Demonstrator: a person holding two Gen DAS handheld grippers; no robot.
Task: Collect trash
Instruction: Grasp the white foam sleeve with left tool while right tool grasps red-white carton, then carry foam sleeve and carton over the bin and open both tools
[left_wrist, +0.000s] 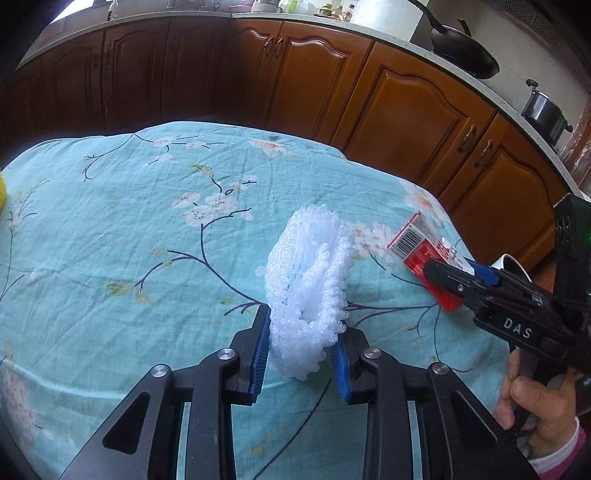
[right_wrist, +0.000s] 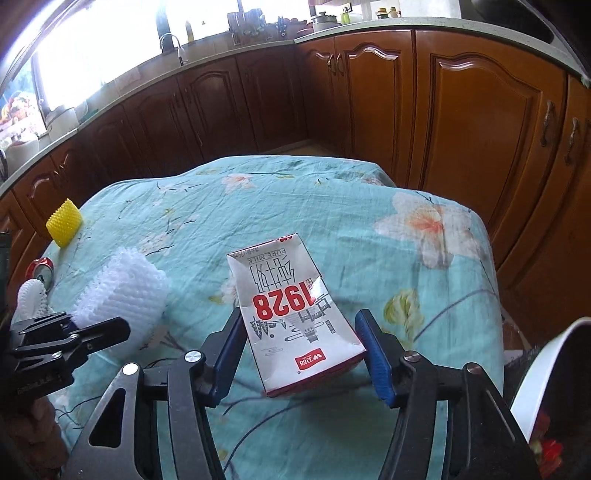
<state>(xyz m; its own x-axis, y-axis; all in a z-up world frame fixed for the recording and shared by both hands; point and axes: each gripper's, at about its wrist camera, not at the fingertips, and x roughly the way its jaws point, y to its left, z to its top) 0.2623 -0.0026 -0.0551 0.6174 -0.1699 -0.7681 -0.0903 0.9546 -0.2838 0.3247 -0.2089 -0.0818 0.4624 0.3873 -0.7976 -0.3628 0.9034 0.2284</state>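
Left gripper (left_wrist: 301, 354) jaws pinch the white foam net (left_wrist: 308, 291) mid-frame for binning, while right gripper (right_wrist: 301, 350) jaws straddle the milk carton (right_wrist: 291, 317), not yet squeezing.

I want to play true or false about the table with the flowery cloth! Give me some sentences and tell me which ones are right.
1. The left hand-held gripper squeezes a white foam net. True.
2. The milk carton stands upright. False: it lies flat on the tablecloth, between the fingers of the right hand-held gripper.
3. A yellow foam net sits near the table's far left edge in the right wrist view. True.
4. The carton shows the number 2025. False: it shows 1928 in red.
5. A red can lies near the yellow net. True.
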